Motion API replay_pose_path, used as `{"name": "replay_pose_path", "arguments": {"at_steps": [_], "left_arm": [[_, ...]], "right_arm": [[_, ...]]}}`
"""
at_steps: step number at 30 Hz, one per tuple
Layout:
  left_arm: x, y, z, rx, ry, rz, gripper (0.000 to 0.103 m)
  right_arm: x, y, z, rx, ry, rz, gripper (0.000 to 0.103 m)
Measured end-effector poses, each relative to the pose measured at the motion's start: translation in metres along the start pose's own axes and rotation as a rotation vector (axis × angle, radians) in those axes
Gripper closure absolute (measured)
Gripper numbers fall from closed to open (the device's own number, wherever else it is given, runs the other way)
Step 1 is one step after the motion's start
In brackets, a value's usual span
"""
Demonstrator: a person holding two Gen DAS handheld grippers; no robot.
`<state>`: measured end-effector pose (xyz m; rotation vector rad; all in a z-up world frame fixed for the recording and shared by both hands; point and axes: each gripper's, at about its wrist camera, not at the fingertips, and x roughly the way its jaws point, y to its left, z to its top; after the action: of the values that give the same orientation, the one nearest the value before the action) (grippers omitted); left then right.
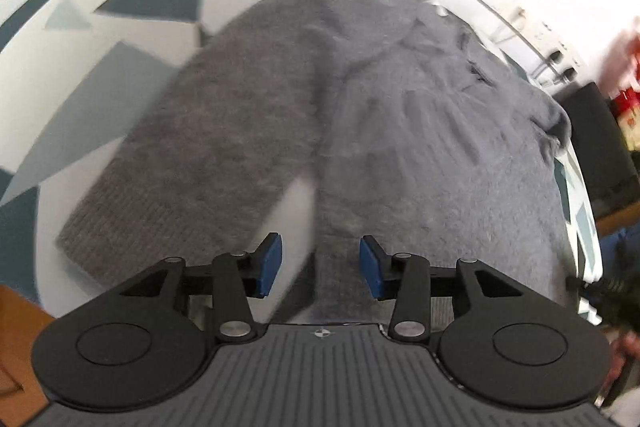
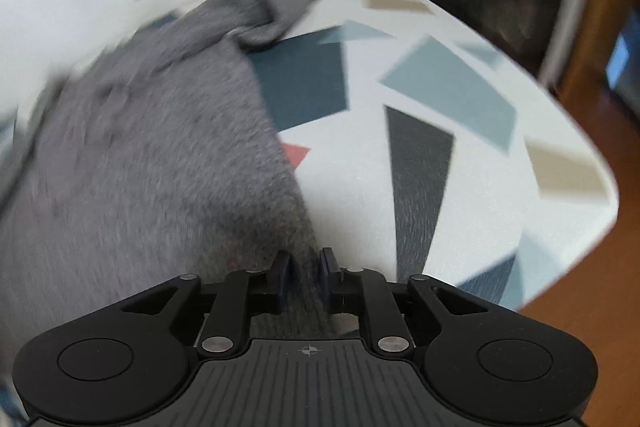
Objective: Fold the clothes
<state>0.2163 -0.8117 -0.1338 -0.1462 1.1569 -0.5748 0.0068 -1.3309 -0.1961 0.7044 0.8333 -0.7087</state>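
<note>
- We look down past our right gripper (image 2: 305,277) at a grey knitted garment (image 2: 152,155) spread over the left of a table.
- Our gripper's jaws stand slightly apart, the garment's lower edge between them; whether the pads press it we cannot tell.
- The tablecloth (image 2: 360,171) is white, with blue, grey, tan and red shapes.
- Brown floor (image 2: 600,307) shows at right.

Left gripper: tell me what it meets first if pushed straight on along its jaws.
Probably the grey sweater: the left gripper, jaws open, points down at its near edge on the patterned cloth. Depth is unclear.
</note>
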Motion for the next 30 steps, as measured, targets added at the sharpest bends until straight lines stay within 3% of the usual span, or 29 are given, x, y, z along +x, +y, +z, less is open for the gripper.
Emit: {"name": "replay_pose_path", "arguments": {"at_steps": [1,2,3,4,7,9,11,12,15,17,19,22,30], "left_arm": [[0.001,-0.006,-0.003,0.014,0.003,-0.008,0.068],[0.003,-0.013,-0.005,0.027,0.007,-0.017,0.092],[0.005,-0.018,-0.007,0.041,0.024,-0.051,0.095],[0.006,-0.025,-0.010,0.068,0.028,-0.080,0.095],[0.001,-0.044,-0.013,0.191,0.009,-0.065,0.096],[-0.002,-0.041,-0.011,0.181,-0.001,-0.071,0.096],[-0.002,-0.035,-0.011,0.164,-0.004,-0.057,0.096],[-0.002,-0.032,-0.012,0.165,-0.005,-0.043,0.096],[-0.004,-0.022,-0.018,0.161,-0.008,-0.030,0.098],[-0.005,-0.017,-0.019,0.147,-0.004,-0.045,0.098],[-0.007,-0.013,-0.021,0.138,-0.001,-0.050,0.098],[-0.009,-0.007,-0.024,0.128,0.004,-0.048,0.098],[-0.007,-0.002,-0.020,0.119,0.029,-0.050,0.098]], "right_arm": [[-0.001,-0.004,0.000,0.056,-0.003,0.018,0.076],[-0.002,-0.006,0.000,0.098,-0.004,0.030,0.073],[-0.003,-0.006,0.001,0.124,-0.004,0.030,0.067],[-0.004,-0.005,0.002,0.141,-0.004,0.024,0.064],[-0.008,-0.002,0.008,0.192,-0.017,0.043,0.062],[-0.015,0.006,0.012,0.182,-0.057,0.075,0.061],[-0.017,0.021,0.015,0.098,-0.083,0.087,0.056],[-0.015,0.031,0.015,0.036,-0.086,0.082,0.048],[-0.003,0.043,0.012,-0.048,-0.104,0.017,0.046],[0.007,0.048,0.009,-0.093,-0.118,-0.032,0.051],[0.014,0.049,0.006,-0.119,-0.129,-0.067,0.080],[0.016,0.040,-0.001,-0.128,-0.137,-0.058,0.095],[0.004,0.047,-0.025,-0.212,-0.104,-0.101,0.098]]}}
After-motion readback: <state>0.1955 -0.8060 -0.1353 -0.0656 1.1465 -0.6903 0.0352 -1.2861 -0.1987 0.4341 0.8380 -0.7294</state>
